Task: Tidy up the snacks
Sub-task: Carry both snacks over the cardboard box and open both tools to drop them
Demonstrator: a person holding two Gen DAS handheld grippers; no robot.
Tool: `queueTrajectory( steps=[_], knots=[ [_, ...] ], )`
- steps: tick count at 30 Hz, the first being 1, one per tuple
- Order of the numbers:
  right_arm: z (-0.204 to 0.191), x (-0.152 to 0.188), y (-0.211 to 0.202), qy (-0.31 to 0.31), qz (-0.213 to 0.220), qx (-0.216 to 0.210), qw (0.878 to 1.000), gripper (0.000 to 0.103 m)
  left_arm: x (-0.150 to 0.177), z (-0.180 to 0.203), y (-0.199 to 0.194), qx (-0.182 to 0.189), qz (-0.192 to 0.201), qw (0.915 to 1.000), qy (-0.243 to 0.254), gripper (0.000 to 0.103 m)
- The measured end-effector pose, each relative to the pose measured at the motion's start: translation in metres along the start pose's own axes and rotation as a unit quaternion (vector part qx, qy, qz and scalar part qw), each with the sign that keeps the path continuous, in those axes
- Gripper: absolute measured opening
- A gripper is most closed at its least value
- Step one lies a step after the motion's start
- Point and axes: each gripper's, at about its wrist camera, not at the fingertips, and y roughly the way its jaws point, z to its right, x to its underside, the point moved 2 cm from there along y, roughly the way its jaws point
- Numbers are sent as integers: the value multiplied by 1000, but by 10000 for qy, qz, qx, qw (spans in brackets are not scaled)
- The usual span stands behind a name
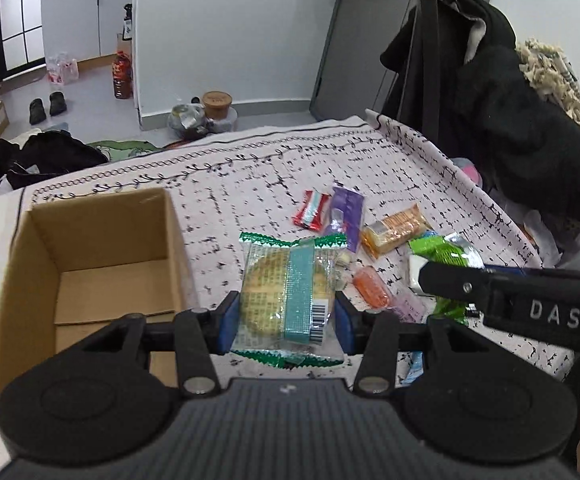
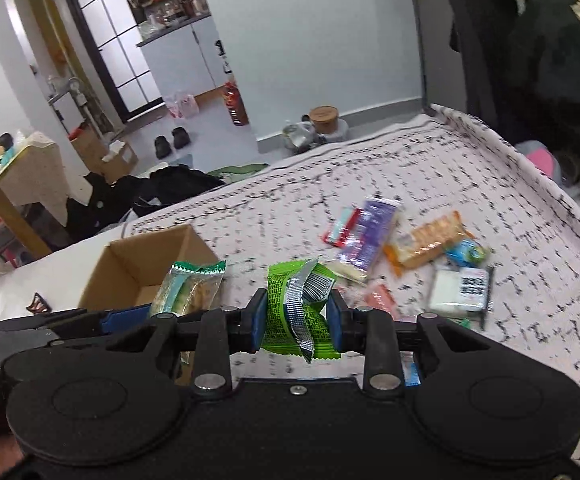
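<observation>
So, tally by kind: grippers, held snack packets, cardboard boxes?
Grippers: 2, left gripper, right gripper
Held snack packets: 2, cookie packet, green packet
Cardboard boxes: 1, cardboard box
Total: 5

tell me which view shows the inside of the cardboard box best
The left wrist view: the cardboard box sits open left of the left tongs, its bare floor and inner walls visible. In the right wrist view the box is farther, partly hidden behind the left tongs' clear cookie packet.
</observation>
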Motion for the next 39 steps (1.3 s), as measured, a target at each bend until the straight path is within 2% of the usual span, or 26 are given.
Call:
queueTrajectory(
  steps=[12, 19, 24, 27, 30, 33, 35, 38, 39],
  knots=[
    [-55, 2, 11, -243, -14, -378, 9990, 30, -1, -55, -34, -349, 288, 9982, -384, 47],
    [-84, 4, 17, -262, -66, -681, 9973, 30, 9, -91, -45, -635, 253, 9958, -616, 47],
    [-102, 5, 26, -335, -145, -773, 9963, 30, 16, -112, -44, -711, 183, 9943, -771, 47],
    [-111, 5, 33, -380, -159, -796, 9960, 30, 20, -122, -42, -885, 143, 9921, -875, 48],
    [-118, 5, 41, -386, -209, -821, 9957, 31, 21, -131, -37, -1111, 81, 9891, -963, 51],
    [-123, 5, 47, -398, -216, -885, 9950, 31, 24, -138, -39, -1040, 102, 9886, -1086, 54],
    [-127, 4, 50, -392, -214, -970, 9943, 31, 26, -141, -42, -1093, 141, 9872, -1156, 61],
    [-128, 2, 54, -321, -231, -1114, 9930, 38, 28, -143, -47, -1090, 195, 9862, -1231, 66],
    [-127, 2, 54, -323, -238, -1136, 9927, 49, 29, -144, -48, -1082, 200, 9858, -1265, 66]
  ],
)
